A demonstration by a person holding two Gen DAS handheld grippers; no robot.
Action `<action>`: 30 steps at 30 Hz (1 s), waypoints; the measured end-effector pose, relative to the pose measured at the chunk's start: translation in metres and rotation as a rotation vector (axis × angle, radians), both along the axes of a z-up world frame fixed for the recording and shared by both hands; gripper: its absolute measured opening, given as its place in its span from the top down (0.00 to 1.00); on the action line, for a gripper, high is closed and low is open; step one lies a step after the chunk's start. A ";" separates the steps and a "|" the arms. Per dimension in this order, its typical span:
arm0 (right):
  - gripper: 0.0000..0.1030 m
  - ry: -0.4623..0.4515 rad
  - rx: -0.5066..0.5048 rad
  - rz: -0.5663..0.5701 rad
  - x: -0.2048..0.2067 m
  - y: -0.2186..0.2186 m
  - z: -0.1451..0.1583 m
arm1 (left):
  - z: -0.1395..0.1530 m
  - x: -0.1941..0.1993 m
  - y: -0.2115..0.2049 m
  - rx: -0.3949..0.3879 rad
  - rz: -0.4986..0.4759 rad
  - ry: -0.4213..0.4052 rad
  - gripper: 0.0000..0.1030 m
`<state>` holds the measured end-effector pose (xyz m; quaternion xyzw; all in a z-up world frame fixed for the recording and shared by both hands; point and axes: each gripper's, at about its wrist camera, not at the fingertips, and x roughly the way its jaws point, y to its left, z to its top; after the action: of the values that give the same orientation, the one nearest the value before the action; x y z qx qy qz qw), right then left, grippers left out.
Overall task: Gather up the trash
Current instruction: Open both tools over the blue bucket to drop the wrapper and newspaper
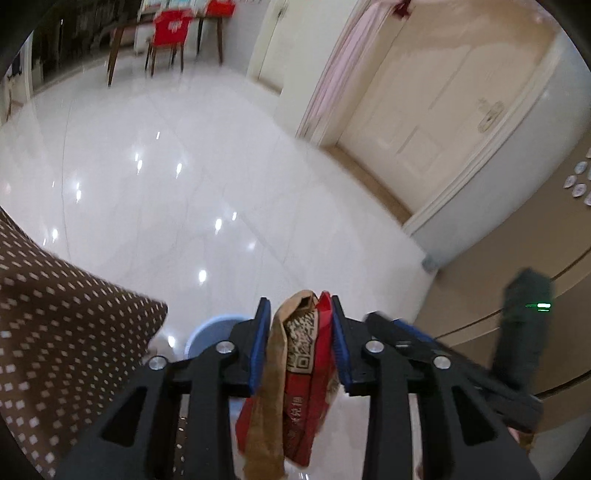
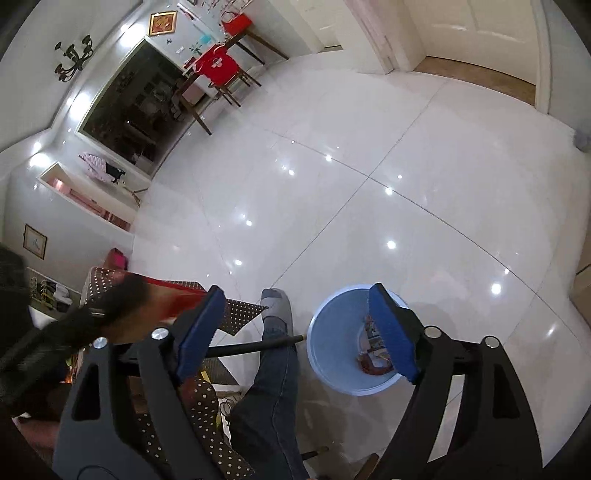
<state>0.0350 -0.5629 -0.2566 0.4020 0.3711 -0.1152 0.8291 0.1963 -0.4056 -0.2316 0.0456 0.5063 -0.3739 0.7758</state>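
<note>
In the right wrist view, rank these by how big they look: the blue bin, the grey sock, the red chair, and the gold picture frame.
1. Blue bin, clearly the largest.
2. Red chair.
3. Grey sock.
4. Gold picture frame, the smallest.
The chair and frame sit far across the room, so they only look small; chair versus sock is close.

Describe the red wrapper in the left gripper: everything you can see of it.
The red wrapper is a crumpled, flattened packet of what looks like thin foil or plastic: red outside with pale printed characters, a tan panel carrying a QR code, and a tan strip folded down its left side. It stands roughly upright between the left gripper's blue pads, its top poking above the fingertips and its lower end hanging below them. In the right wrist view it is only a red blur.
</note>
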 end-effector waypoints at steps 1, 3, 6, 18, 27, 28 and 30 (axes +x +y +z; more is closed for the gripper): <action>0.16 -0.002 0.003 -0.003 0.000 0.000 -0.001 | -0.006 0.005 -0.002 0.017 0.004 0.017 0.43; 0.09 -0.008 0.006 -0.014 -0.002 -0.001 0.000 | -0.013 0.012 0.004 0.060 0.065 0.003 0.17; 0.06 -0.014 -0.003 -0.027 -0.004 -0.001 0.003 | -0.015 0.016 0.007 0.075 0.079 0.007 0.15; 0.06 -0.063 -0.136 -0.067 -0.016 0.026 0.052 | 0.055 -0.028 0.038 0.034 0.074 -0.210 0.09; 0.06 -0.193 -0.317 -0.020 -0.027 0.086 0.132 | 0.125 -0.069 0.104 -0.063 0.135 -0.401 0.09; 0.06 -0.208 -0.327 -0.009 -0.028 0.094 0.137 | 0.131 -0.073 0.112 -0.069 0.146 -0.416 0.09; 0.06 -0.229 -0.347 0.022 -0.028 0.113 0.148 | 0.140 -0.080 0.130 -0.079 0.169 -0.446 0.09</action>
<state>0.0073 -0.4498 -0.1082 0.2596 0.2532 -0.1218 0.9239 0.1161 -0.2753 -0.0913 0.0541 0.3095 -0.3080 0.8980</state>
